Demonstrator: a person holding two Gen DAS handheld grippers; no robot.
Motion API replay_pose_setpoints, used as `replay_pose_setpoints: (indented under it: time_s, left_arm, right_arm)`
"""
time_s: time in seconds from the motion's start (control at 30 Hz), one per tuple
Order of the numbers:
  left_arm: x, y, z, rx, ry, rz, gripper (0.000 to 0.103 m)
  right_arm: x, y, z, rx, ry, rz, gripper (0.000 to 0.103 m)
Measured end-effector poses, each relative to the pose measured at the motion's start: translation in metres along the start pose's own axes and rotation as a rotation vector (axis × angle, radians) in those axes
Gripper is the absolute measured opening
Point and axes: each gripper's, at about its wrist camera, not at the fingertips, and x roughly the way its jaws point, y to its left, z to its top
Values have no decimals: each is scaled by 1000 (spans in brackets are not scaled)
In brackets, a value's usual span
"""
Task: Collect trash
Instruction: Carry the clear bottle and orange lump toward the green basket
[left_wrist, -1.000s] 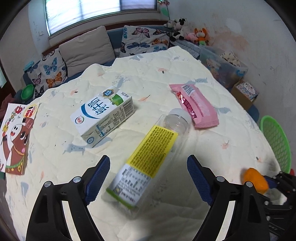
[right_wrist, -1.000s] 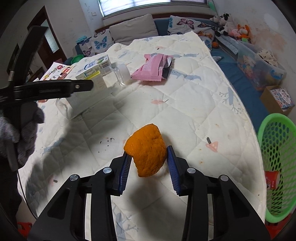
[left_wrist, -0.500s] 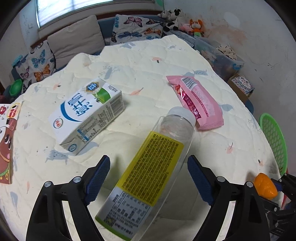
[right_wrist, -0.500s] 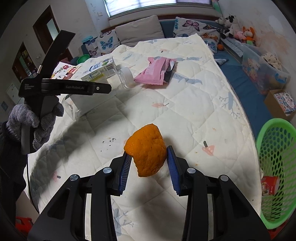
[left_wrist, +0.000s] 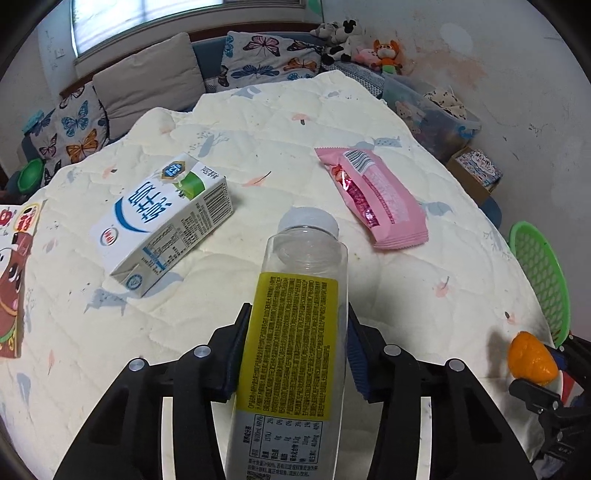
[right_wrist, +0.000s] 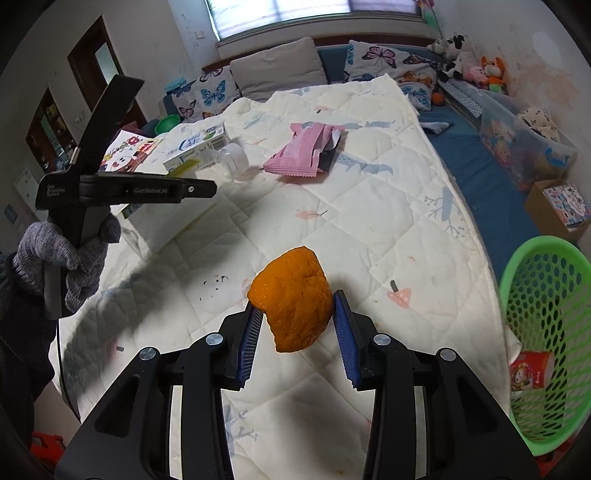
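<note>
The left gripper (left_wrist: 293, 349) was closing its jaws around a clear plastic bottle (left_wrist: 295, 332), and the blue pads (left_wrist: 355, 354) already lay against both sides of its yellow label. The bottle ran lengthwise between the fingers, its white cap (left_wrist: 308, 220) pointing away over the cream quilt (left_wrist: 258, 129). Just beyond it to the left, a white and blue milk carton (left_wrist: 164, 225) lay on its side on the quilt. To the right of the cap lay a pink snack wrapper (left_wrist: 373, 197), apart from the bottle.

The right gripper (right_wrist: 295, 325) was clamped on a piece of orange peel (right_wrist: 293, 297), held clear above the quilt (right_wrist: 369, 184). A gloved hand (right_wrist: 70, 258) gripped the handle of the other tool at the left of that view. Further off on the quilt, the carton (right_wrist: 195, 146) and the bottle's capped end (right_wrist: 231, 158) sat close together, with the pink wrapper (right_wrist: 303, 153) beside them to the right.

A green mesh basket (right_wrist: 546, 332) stood past the quilt's right edge, with a small red package (right_wrist: 532, 371) lying inside it. Butterfly-print cushions (right_wrist: 210, 94) and plush toys (right_wrist: 469, 59) lined the far side of the room.
</note>
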Motion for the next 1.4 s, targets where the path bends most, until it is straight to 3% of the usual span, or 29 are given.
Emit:
replay_pose_setpoints:
  time_s: [0.47,0.8,1.4]
  left_arm:
    - [-70,-40,-30,1,-94,-56,45]
    - [-93,-89,-39,28,-128,-111,45]
    - [-98,-174,-27,115,-125,-180,45]
  right_arm:
    - [-45,-20,-19,22,-55,-25,39]
    - [-77,-47,-35,41,-80,-67,39]
    - [-130,-156,-53,150,-118,-239,42]
